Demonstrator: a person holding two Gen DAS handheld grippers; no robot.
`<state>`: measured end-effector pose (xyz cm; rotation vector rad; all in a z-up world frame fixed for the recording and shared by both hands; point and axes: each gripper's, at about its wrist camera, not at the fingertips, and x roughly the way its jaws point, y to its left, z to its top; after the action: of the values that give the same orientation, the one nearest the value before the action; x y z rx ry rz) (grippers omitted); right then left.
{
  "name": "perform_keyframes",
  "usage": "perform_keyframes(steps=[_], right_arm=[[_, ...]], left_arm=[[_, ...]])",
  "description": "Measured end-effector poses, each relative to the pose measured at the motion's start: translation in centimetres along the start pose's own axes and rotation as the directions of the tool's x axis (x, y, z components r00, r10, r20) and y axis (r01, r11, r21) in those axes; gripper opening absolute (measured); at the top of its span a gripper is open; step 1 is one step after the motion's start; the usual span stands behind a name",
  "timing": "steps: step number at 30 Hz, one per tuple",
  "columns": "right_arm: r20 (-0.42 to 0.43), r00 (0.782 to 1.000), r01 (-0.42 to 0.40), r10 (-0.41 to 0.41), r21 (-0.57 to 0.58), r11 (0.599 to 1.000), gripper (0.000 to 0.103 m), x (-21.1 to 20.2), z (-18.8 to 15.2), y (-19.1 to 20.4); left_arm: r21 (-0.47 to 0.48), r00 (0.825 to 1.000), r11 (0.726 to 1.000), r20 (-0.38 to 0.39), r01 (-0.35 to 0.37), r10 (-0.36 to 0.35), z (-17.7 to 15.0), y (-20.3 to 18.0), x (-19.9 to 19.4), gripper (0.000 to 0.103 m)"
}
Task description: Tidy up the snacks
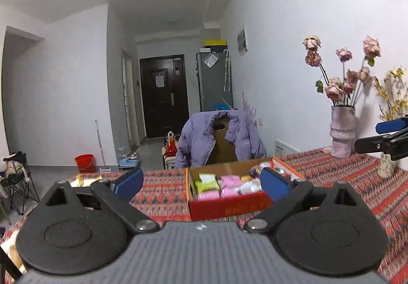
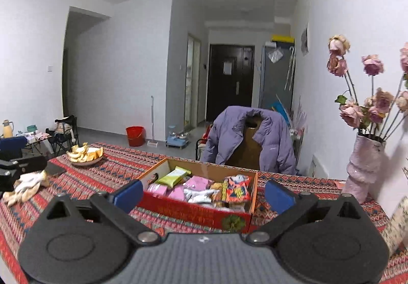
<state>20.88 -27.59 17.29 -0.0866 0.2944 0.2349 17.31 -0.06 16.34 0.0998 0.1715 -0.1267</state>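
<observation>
Snack box [image 2: 204, 210] lies ahead between the wide-spread right tongs [image 2: 202, 193]; untouched.

Our table [image 2: 122, 166] under its red patterned cloth

On it we see the red snack box [image 2: 204, 212] mid-table, a plate of peels [image 2: 85, 155] and a crumpled cloth [image 2: 26, 185] to the left, and — at the right, by the wall — a pink vase [image 2: 363, 169].

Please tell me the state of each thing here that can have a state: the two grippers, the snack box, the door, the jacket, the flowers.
left gripper: open, empty.
right gripper: open, empty.
snack box: open-topped, packets inside.
green packet: lying in the box.
dark door: closed.
purple jacket: draped over a chair.
roses: wilted, upright in the pink vase.
</observation>
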Motion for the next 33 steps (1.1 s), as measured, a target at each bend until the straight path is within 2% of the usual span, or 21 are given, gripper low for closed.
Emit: perform_keyframes(steps=[10,17,21,25,28,33], right_arm=[[0.048,0.998,0.028,-0.028,0.004,1.0,0.103,-6.6,-9.0,4.7],[0.039,0.999,0.019,-0.019,0.014,1.0,0.103,-9.1,-14.6,8.4],[0.071,0.997,0.027,-0.029,0.031,0.999,0.103,-11.1,-17.2,10.1],[0.069,0.997,0.023,-0.028,0.074,0.997,0.103,-12.2,-19.6,11.1],[0.07,0.997,0.037,-0.043,0.08,0.996,0.103,-12.3,-20.6,11.4],[0.049,0.999,0.019,-0.023,0.083,0.996,0.103,-11.8,-21.0,11.6]], left_arm=[[-0.016,0.998,0.998,0.021,-0.052,0.053,-7.6,-1.0,-9.1,0.103],[-0.045,0.998,0.997,-0.006,-0.07,0.07,-11.6,-1.8,-12.6,0.103],[-0.064,0.997,0.995,0.001,-0.082,0.083,-13.7,-1.9,-13.8,0.103],[-0.008,0.995,0.995,-0.01,-0.096,0.095,-16.0,-2.4,-14.6,0.103],[-0.028,0.995,0.994,-0.011,-0.104,0.103,-16.9,-2.5,-14.1,0.103],[-0.075,0.996,0.993,-0.033,-0.09,0.087,-17.6,-2.1,-13.9,0.103]])
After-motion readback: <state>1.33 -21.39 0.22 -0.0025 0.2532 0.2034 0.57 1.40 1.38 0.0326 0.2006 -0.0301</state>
